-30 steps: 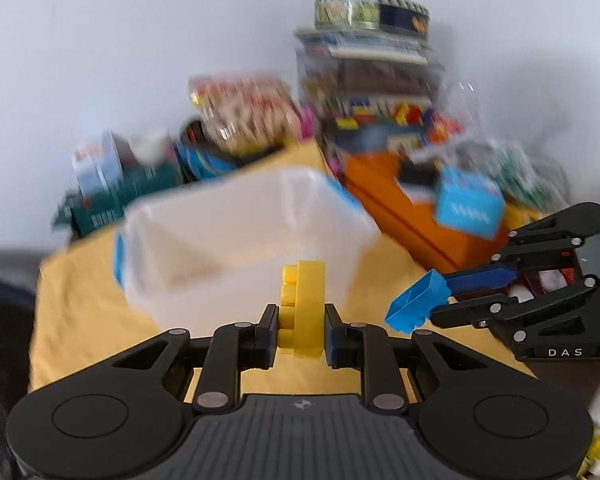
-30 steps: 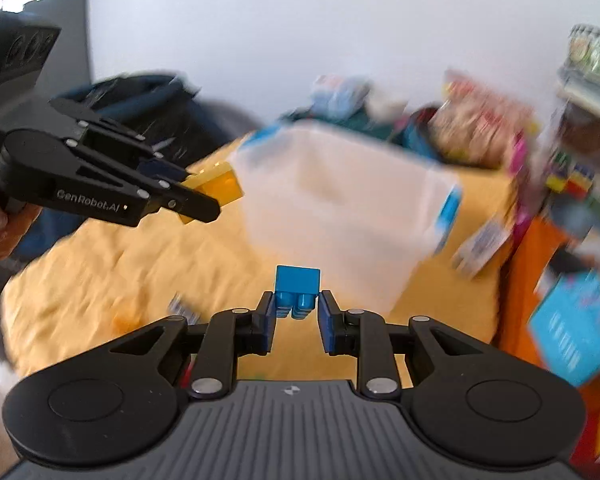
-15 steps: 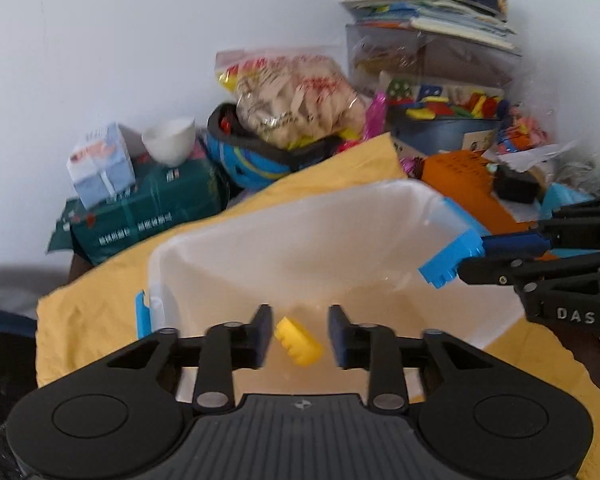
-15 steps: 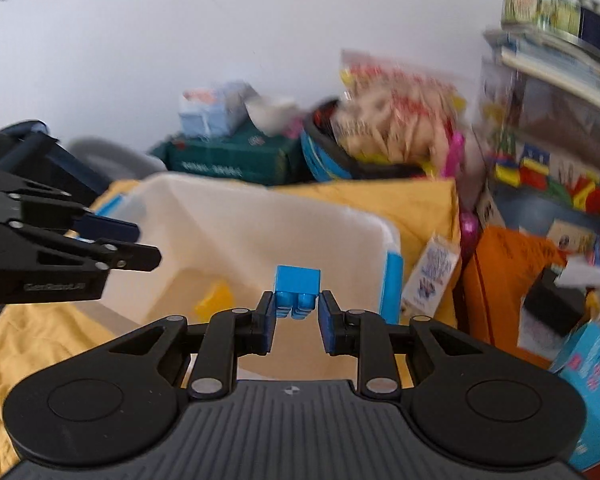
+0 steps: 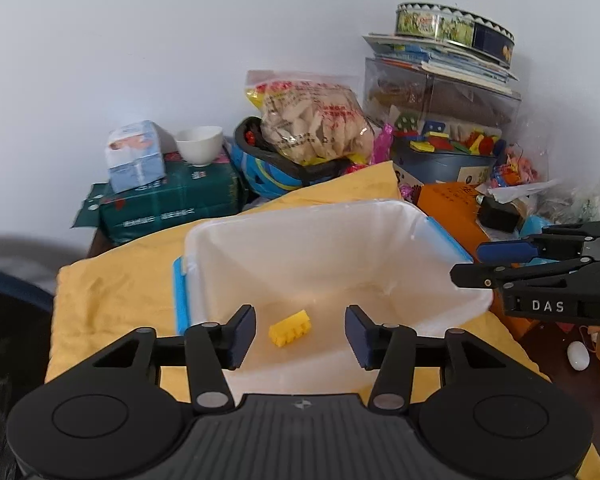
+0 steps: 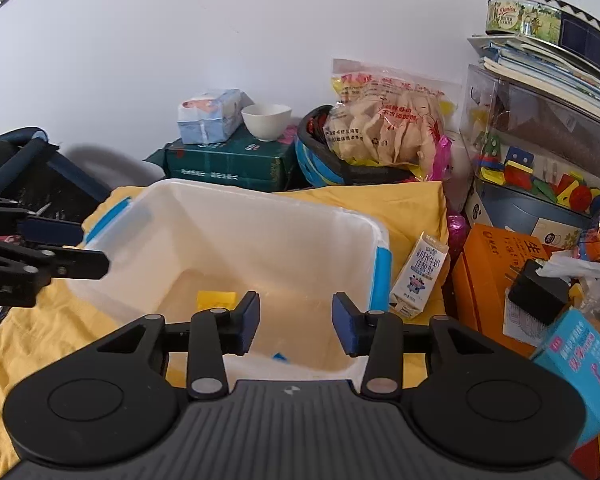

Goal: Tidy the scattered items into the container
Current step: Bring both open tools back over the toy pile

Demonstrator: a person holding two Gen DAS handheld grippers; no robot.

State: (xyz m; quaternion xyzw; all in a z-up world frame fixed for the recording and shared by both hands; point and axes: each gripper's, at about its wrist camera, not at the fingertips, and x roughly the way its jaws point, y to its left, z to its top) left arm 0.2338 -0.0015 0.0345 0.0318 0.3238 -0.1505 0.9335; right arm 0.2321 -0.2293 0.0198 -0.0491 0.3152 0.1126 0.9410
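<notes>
A white translucent container (image 5: pixel 300 216) with blue clips stands on a yellow cloth. A yellow brick (image 5: pixel 291 327) lies loose on its floor, also seen as the yellow brick (image 6: pixel 216 298) in the right wrist view. My left gripper (image 5: pixel 300 332) hangs over the near rim, its jaws opening with nothing between the pads. My right gripper (image 6: pixel 296 322) hovers over the container (image 6: pixel 260 200), jaws opening and empty too. A sliver of a blue brick (image 6: pixel 280 357) shows inside, just past the near wall. Each view catches the other gripper at its edge: right gripper (image 5: pixel 468 260), left gripper (image 6: pixel 94 246).
The yellow cloth (image 5: pixel 112 300) covers the table. Behind the container are a green box (image 6: pixel 228 164) with a white bowl (image 6: pixel 266 120), a helmet with a snack bag (image 6: pixel 384 124), and stacked toy boxes. A milk carton (image 6: pixel 418 276) and an orange box (image 6: pixel 496 276) stand to the right.
Both grippers moved over the container and opened. The yellow brick fell from the left gripper onto the container floor. The blue brick left the right gripper and dropped inside.
</notes>
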